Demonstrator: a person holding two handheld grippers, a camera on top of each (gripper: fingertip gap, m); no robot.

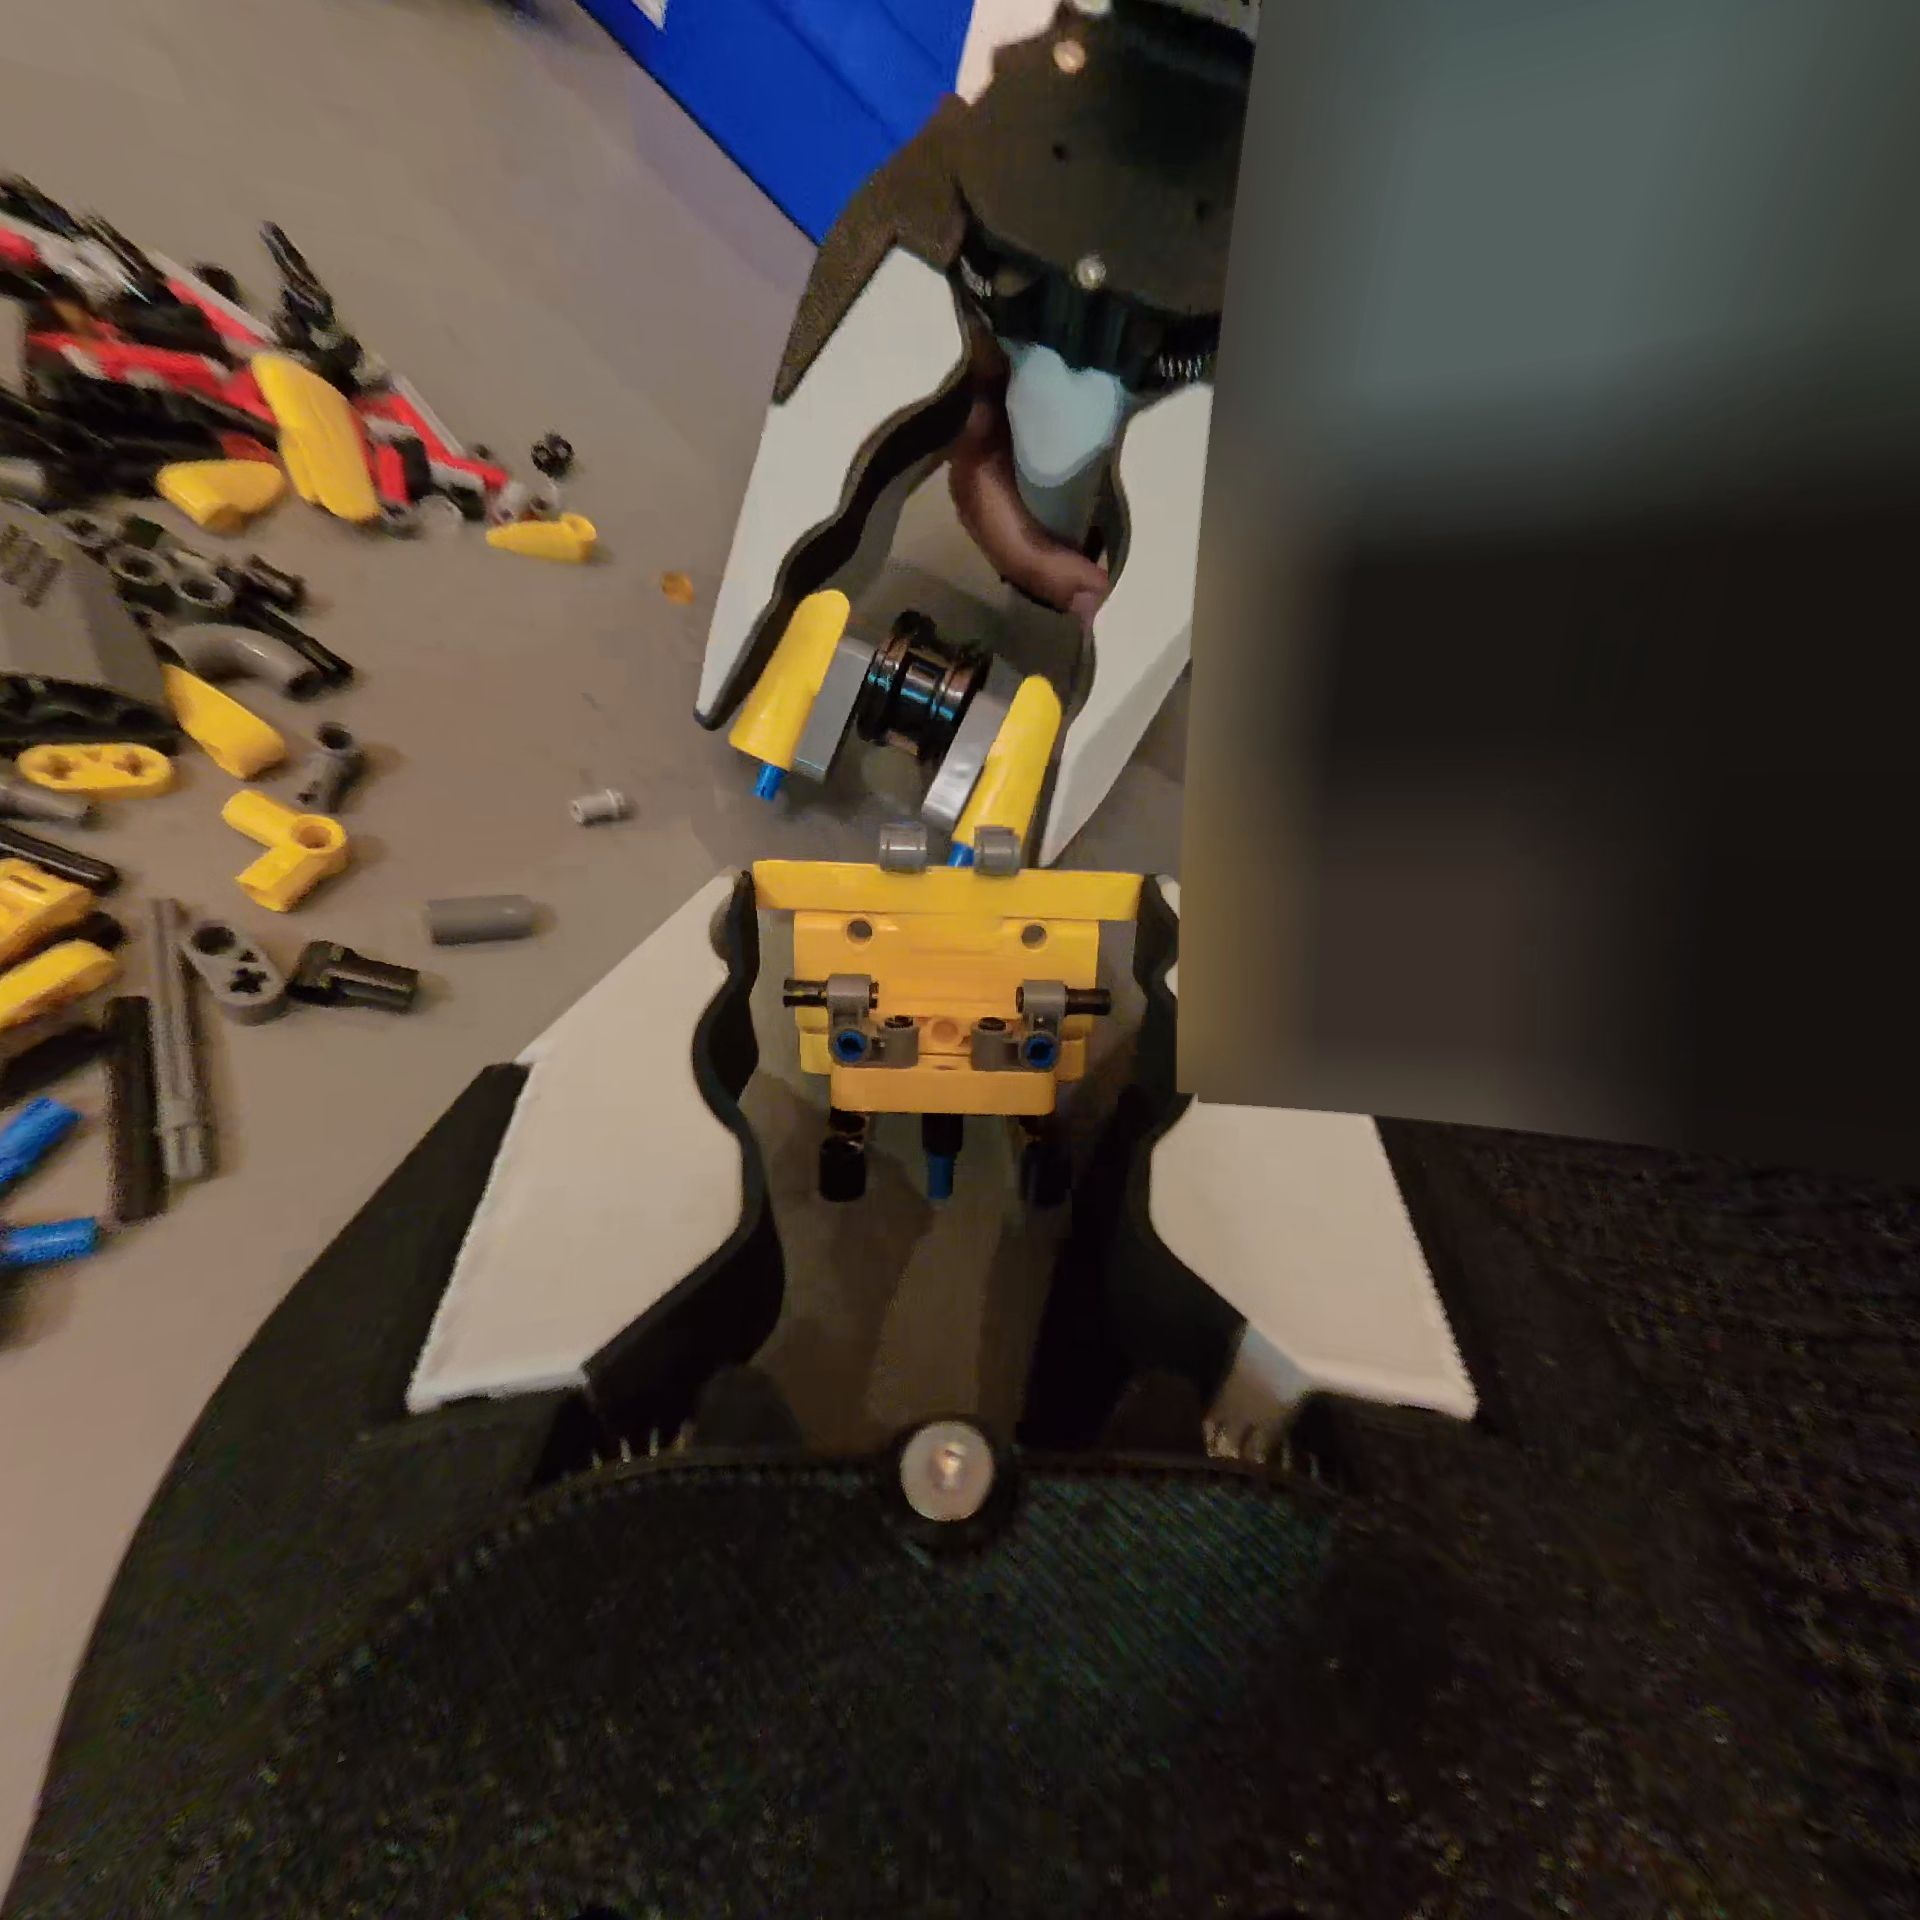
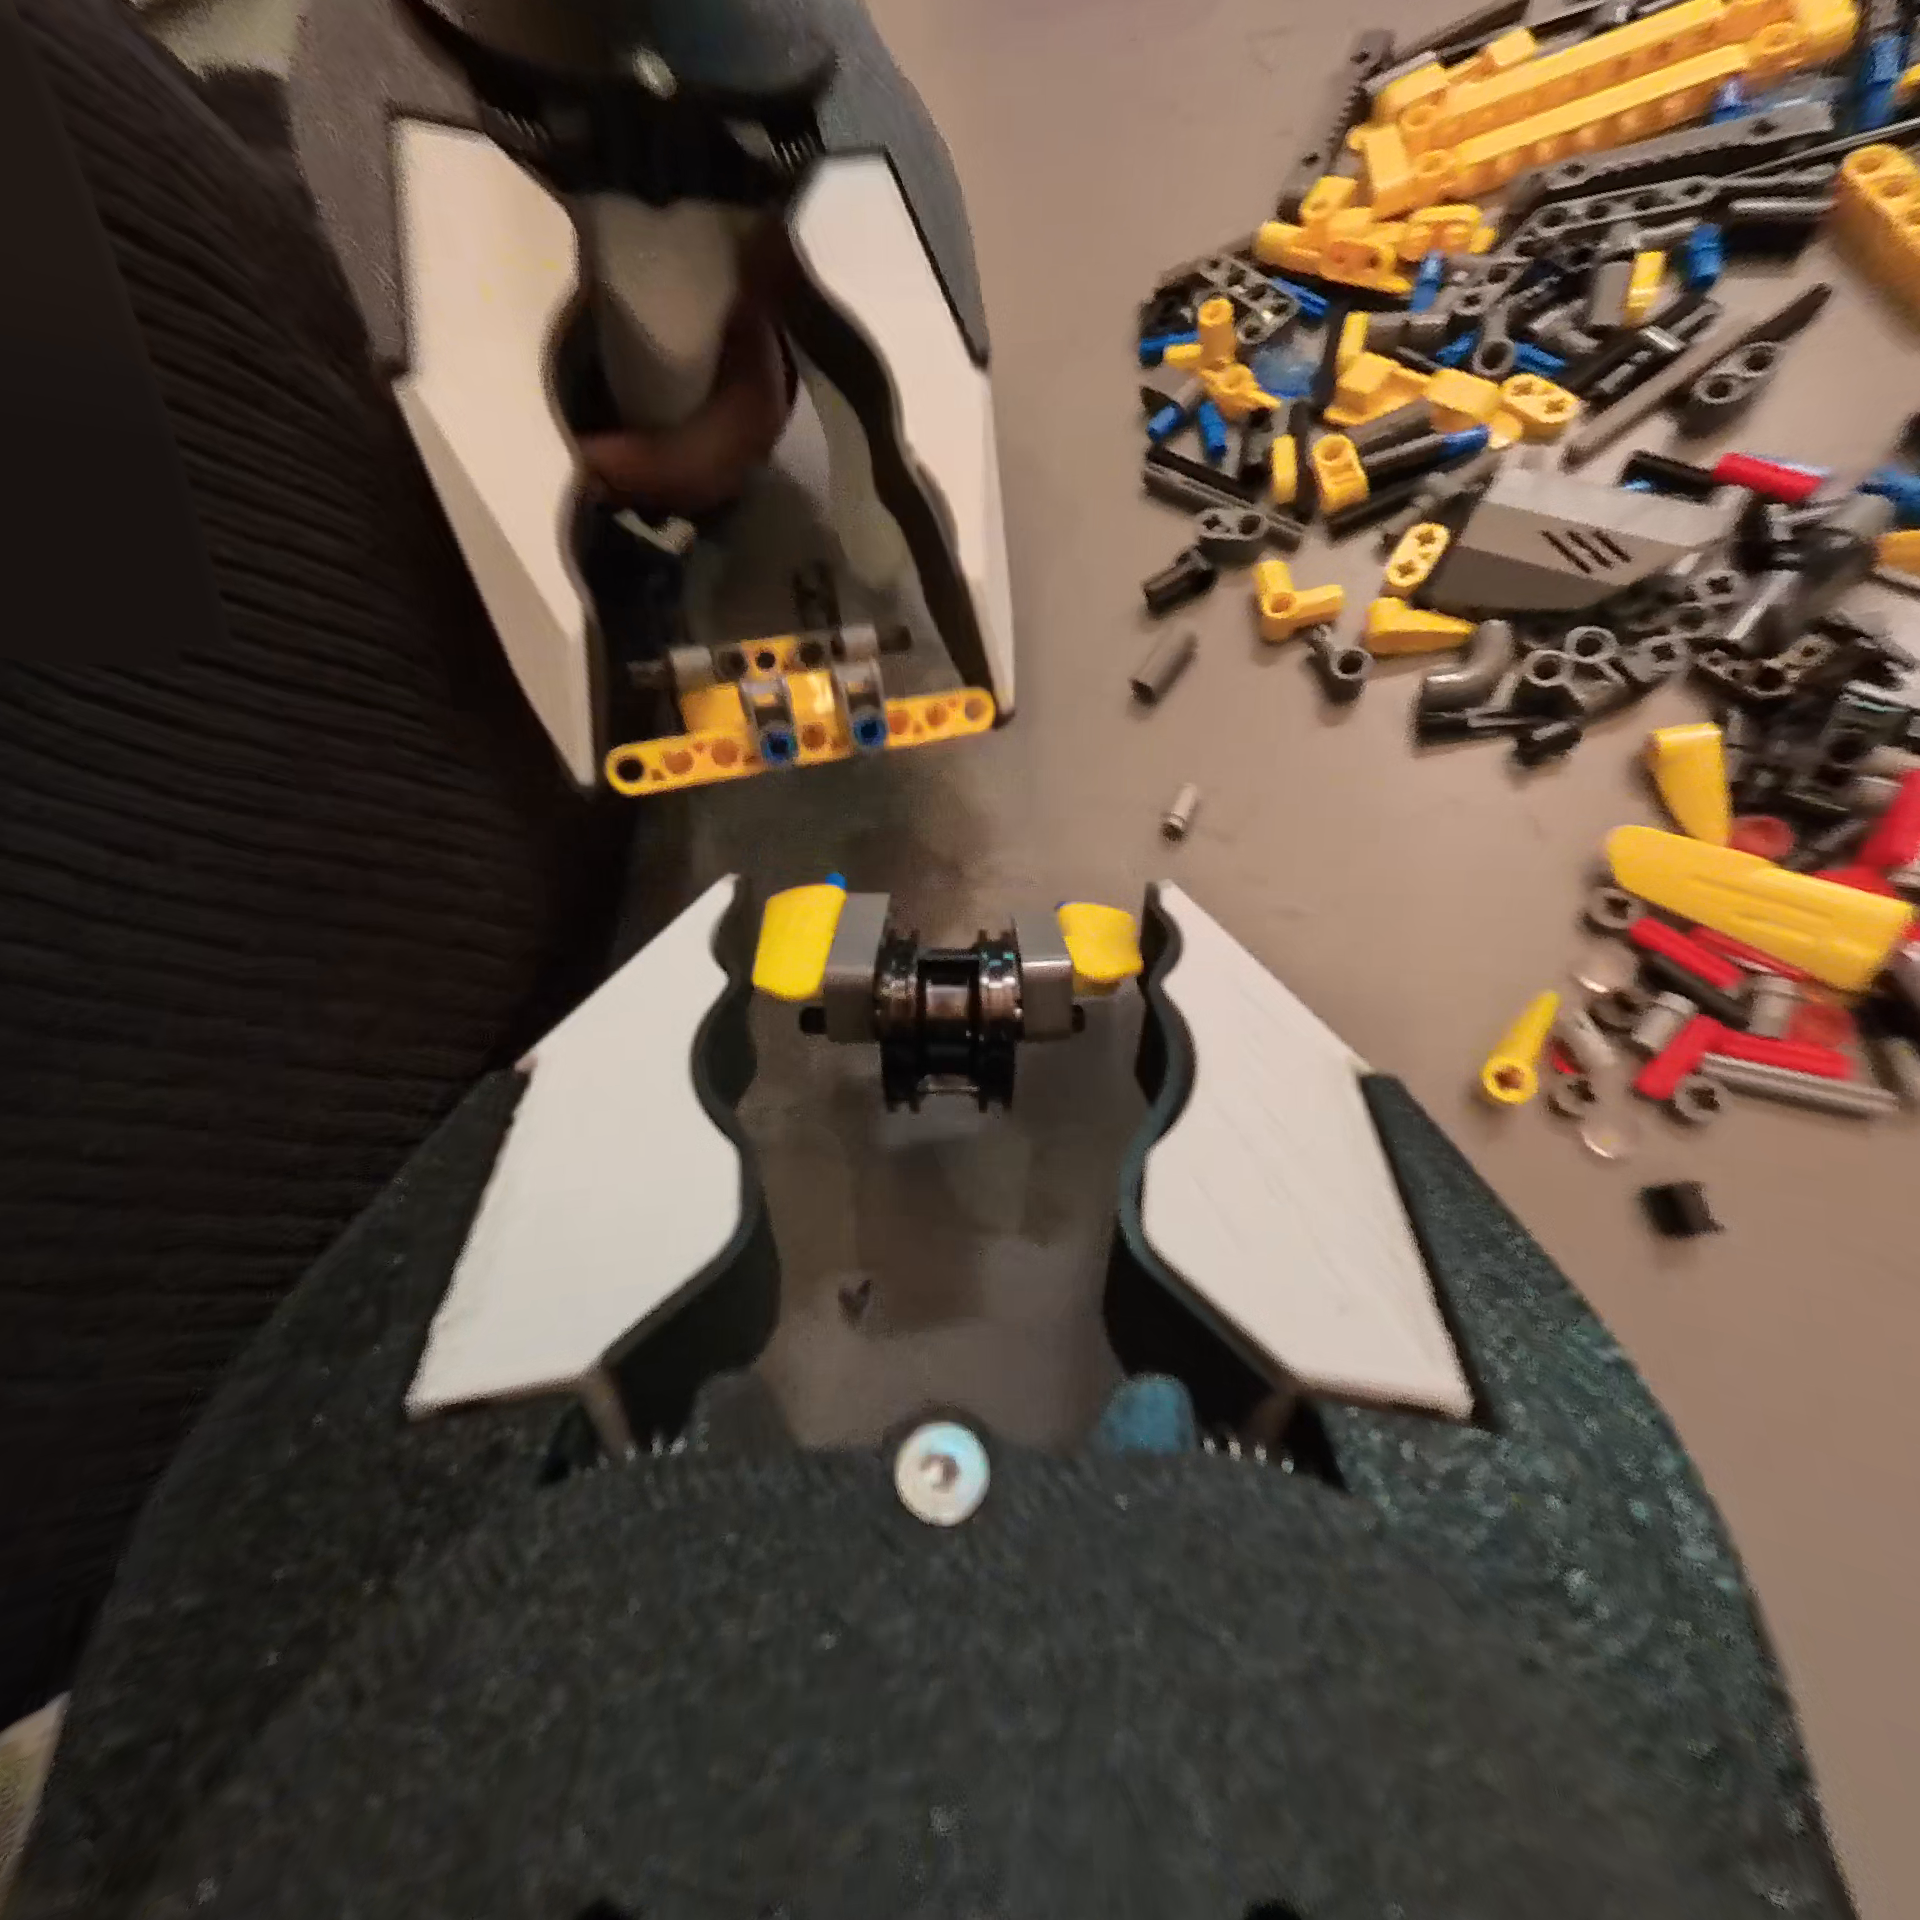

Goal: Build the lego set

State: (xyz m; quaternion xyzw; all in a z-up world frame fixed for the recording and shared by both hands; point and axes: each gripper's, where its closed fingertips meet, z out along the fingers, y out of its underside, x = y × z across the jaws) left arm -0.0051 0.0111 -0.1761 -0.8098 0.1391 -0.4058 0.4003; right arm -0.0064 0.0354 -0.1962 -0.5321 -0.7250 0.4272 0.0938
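My left gripper (image 1: 943, 914) is shut on a yellow brick assembly (image 1: 940, 982) with grey connectors and blue pins, held between its white fingers. My right gripper (image 2: 940, 940) is shut on a small assembly (image 2: 940, 982): a black pulley wheel between grey blocks with a yellow tapered piece at each end. The two grippers face each other, tips close. In the left wrist view the wheel assembly (image 1: 914, 696) sits just beyond the yellow assembly, almost touching its grey top connectors. In the right wrist view the yellow assembly (image 2: 800, 717) hangs in the other gripper's tips, a short gap away.
A grey tabletop (image 1: 499, 312) carries a heap of loose yellow, black, red and blue building pieces (image 2: 1558, 468), to the left in the left wrist view (image 1: 208, 623). A small grey pin (image 2: 1179, 812) lies near the grippers. A blue box (image 1: 810, 94) stands behind. Dark fabric (image 2: 208, 727) is beside. The grippers are tip to tip, or close to it.
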